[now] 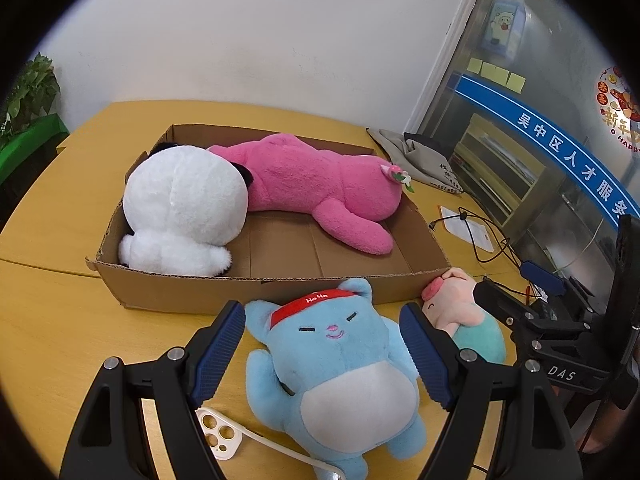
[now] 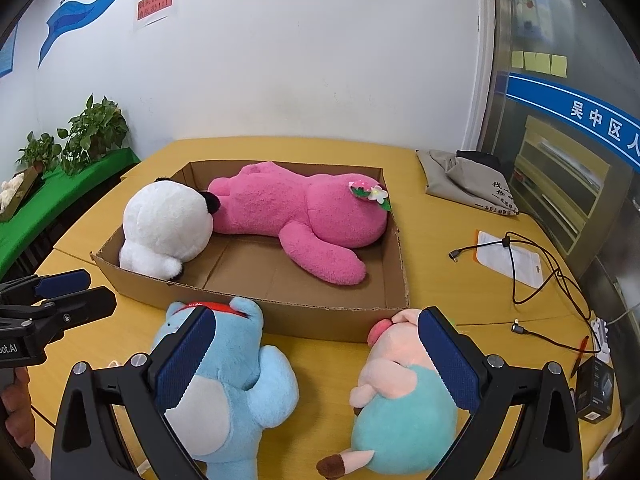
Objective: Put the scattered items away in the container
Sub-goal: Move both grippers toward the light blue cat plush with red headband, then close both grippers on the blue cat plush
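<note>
Your left gripper hangs low over the blue plush cat, fingers spread wide on either side of its head, not touching. Your right gripper has its fingers apart too, between the cat and the pink pig plush on the near worktop. Farther off, the cardboard box holds the white plush at left and the pink bear beside it.

White and pink plush inside cardboard box; blue cat, pig outside.
</note>
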Motion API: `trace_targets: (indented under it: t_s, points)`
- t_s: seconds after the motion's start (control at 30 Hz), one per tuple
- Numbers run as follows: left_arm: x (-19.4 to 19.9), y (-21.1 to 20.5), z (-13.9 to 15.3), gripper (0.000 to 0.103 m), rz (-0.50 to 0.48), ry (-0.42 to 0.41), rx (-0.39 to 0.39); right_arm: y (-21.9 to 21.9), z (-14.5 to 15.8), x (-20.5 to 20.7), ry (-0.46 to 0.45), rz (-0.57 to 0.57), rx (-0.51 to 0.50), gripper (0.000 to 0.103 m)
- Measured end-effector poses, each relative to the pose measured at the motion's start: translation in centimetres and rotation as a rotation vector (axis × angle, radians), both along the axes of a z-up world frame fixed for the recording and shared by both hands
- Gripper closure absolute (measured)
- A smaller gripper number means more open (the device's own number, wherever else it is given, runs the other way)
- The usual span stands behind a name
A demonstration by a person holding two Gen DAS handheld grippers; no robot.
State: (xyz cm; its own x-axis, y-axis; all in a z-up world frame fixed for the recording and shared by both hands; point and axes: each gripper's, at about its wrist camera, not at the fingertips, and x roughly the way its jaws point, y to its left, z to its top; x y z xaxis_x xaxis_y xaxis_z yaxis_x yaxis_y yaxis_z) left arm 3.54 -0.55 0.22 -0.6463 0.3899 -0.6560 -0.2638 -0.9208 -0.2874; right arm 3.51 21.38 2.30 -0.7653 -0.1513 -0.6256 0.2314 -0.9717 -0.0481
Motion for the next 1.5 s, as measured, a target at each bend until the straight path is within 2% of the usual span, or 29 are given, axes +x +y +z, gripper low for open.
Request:
trace_targets:
  t_s: [0.23,0.4,0.6,0.73,0.8,0.9,0.97,1.0,1.17,1.27,1.37,1.5]
  points:
    - [-0.5,-0.3,-0.7,0.023,-0.017,-0.034,0.023,0.0,-0.4,0.1,-0.012,0.026,-0.013,0.000]
    - [-1.2,-0.6,-1.8,0.023,-0.033,-0.082,0.041,-0.2,-1.2,1.4,-0.035,0.143,-0.070,0.000]
    - [-3.7,0.1,-4.5,0.023,-0.105,-0.189,0.073,-2.9,-5.2,2.3,-0.176,0.309,-0.091,0.000]
    - [-5.3,1.1,-7.4,0.024,-0.129,-0.267,0.046,-4.6,-7.8,1.8,-0.252,0.353,-0.090,0.000]
    - [-5.7,1.7,-8.9,0.023,-0.164,-0.304,0.065,-5.2,-9.2,1.5,-0.281,0.357,-0.080,0.000]
    - [-5.5,2.3,-9.6,0.024,-0.191,-0.293,0.067,-5.5,-11.6,0.8,-0.301,0.334,-0.065,0.000]
    - [-5.5,2.6,-9.6,0.024,-0.211,-0.287,0.052,-5.2,-12.2,0.7,-0.295,0.333,-0.087,0.000]
    - [-5.4,2.6,-9.7,0.028,-0.217,-0.290,0.053,-5.1,-12.2,0.8,-0.293,0.335,-0.088,0.000]
    - [-5.2,2.3,-9.5,0.043,-0.224,-0.301,0.081,-5.1,-12.0,1.6,-0.277,0.355,-0.080,0.013]
    - [-4.6,2.3,-8.8,0.048,-0.237,-0.278,0.073,-5.5,-11.3,3.1,-0.230,0.386,-0.061,0.026]
    - [-3.8,2.0,-7.5,0.055,-0.239,-0.254,0.086,-4.7,-10.3,4.0,-0.203,0.420,-0.110,0.038]
    - [-3.0,2.1,-4.4,0.057,-0.242,-0.183,0.081,-4.6,-8.6,4.4,-0.155,0.430,-0.131,0.040]
